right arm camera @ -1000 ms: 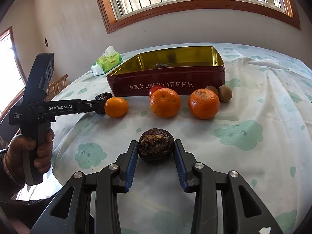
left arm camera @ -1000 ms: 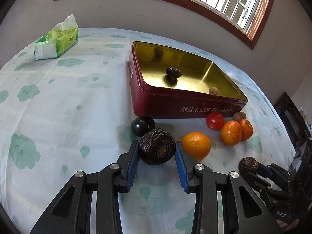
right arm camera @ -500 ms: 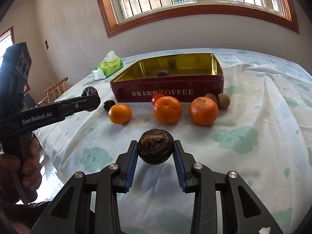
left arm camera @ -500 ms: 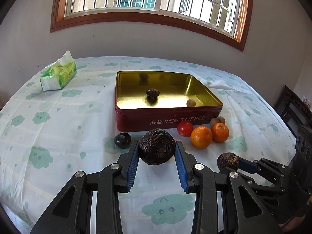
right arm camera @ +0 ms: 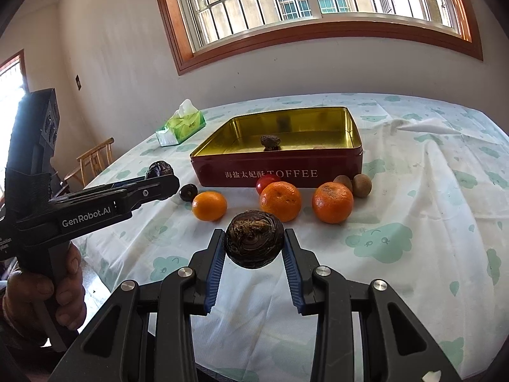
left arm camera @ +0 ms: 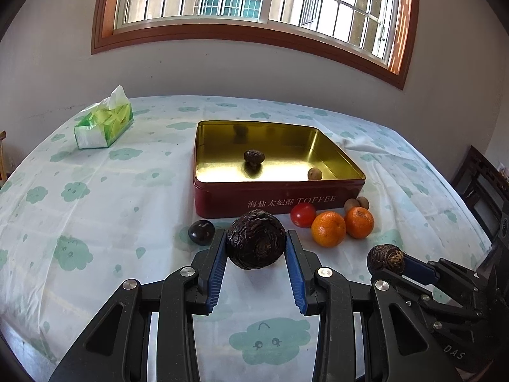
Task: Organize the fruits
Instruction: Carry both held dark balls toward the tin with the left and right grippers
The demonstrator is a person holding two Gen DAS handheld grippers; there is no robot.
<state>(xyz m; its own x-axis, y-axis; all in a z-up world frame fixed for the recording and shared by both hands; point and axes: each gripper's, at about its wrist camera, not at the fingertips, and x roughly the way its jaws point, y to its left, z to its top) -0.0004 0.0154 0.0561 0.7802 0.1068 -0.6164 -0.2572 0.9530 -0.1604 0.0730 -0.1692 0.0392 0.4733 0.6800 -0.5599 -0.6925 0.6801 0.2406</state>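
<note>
Above the cloud-print tablecloth (left arm camera: pixel 95 191), the red toffee tin (left arm camera: pixel 273 202), now nearer than a second ago, needs both fruits lowered clear inside its rim, the left gripper (left arm camera: pixel 256 254) clamping one wrinkled dark fruit (left arm camera: pixel 256 238), the right gripper (right arm camera: pixel 253 253) another, seemingly alike (right arm camera: pixel 253 243).

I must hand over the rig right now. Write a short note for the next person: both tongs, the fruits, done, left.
Left tongs: shut on a dark wrinkled fruit, held above the cloth.
Right tongs: shut on a second dark wrinkled fruit.
Toffee tin: open, holding one dark fruit and one small brown fruit.
In front of the tin: three oranges, a tomato, two small brown fruits, a dark smooth fruit.
Left: put both held fruits in, then the rest.
</note>
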